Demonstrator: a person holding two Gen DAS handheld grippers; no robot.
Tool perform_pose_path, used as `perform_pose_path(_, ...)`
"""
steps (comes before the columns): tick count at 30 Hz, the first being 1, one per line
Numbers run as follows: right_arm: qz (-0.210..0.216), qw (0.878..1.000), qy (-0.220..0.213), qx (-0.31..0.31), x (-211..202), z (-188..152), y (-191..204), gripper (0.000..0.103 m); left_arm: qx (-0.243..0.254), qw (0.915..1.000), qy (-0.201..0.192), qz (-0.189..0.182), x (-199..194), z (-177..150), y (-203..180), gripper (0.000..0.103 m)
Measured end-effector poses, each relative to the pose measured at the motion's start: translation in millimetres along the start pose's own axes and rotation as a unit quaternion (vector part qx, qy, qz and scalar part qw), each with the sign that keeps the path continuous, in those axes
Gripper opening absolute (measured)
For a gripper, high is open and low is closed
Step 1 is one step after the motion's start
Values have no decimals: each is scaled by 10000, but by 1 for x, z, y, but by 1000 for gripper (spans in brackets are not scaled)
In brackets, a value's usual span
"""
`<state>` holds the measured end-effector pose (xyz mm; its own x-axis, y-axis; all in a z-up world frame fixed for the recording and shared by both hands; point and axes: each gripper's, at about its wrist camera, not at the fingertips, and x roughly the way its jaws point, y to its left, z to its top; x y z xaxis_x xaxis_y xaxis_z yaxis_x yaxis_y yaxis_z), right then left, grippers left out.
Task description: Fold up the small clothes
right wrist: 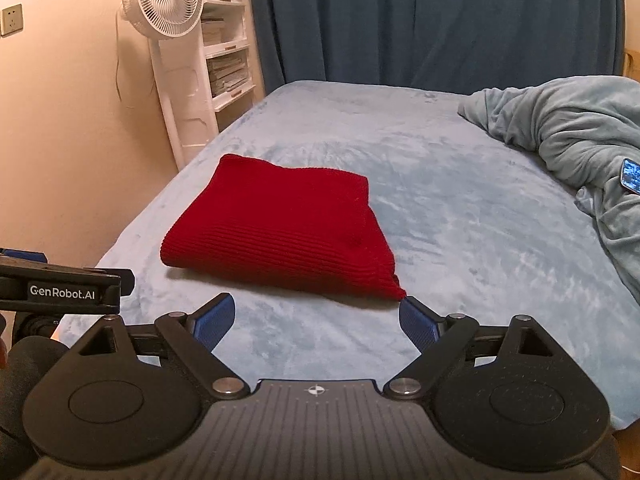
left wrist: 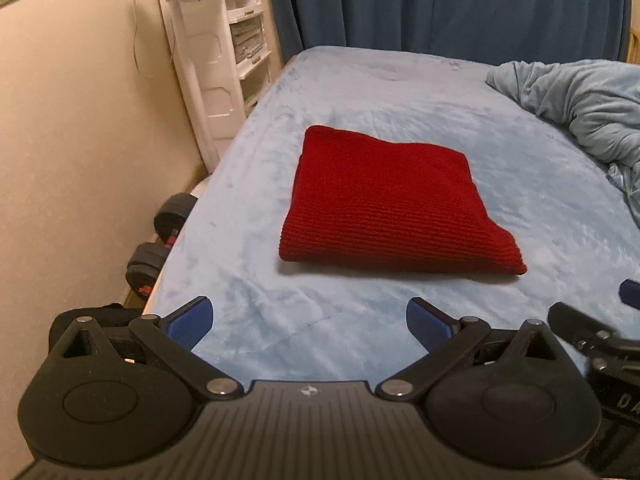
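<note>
- Red knitted garment (left wrist: 394,204), folded into a flat rectangle, lies on the bed (left wrist: 360,92), nearer its wall-side edge.
- Left hand-held gripper (left wrist: 309,322): jaws spread wide, nothing between them, just short of the garment's near edge.
- Right hand-held gripper (right wrist: 316,318): jaws wide, empty; one pad (right wrist: 418,320) sits close by the garment's near corner.
- Rumpled blue blanket (right wrist: 572,128) beyond the garment, on the bed's far side.
- White fan (right wrist: 168,0) stands by the wall.
</note>
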<state>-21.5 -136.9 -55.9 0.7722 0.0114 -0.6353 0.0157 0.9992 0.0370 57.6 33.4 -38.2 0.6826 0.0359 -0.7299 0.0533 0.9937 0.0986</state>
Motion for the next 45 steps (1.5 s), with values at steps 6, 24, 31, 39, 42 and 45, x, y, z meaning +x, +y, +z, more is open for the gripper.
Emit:
perform_pose_path(6,-39,9999,-31,-152,-2,1,5,90,-23,10000,67,-12,2,1,1,103)
perform_pose_path(24,-45,9999,70,-151,5,0,7,90,7,9998,188,-12,7,-3,1,103)
perform_pose_path(31,-30,9998,112,-129,6,-2,8,90,81,9998,158,37,6,-5,-3,103)
perform_pose_path(39,-17,9998,147,-105,7,-3,8,90,93,9998,154,59,6,-6,-3,103)
perform_pose_path(42,-13,9998,155,-106,7,-3,9,90,113,9998,158,51,6,-7,-3,103)
perform_pose_path(45,-14,9998,156,-109,7,-3,9,90,140,9998,150,60,5,-7,-4,103)
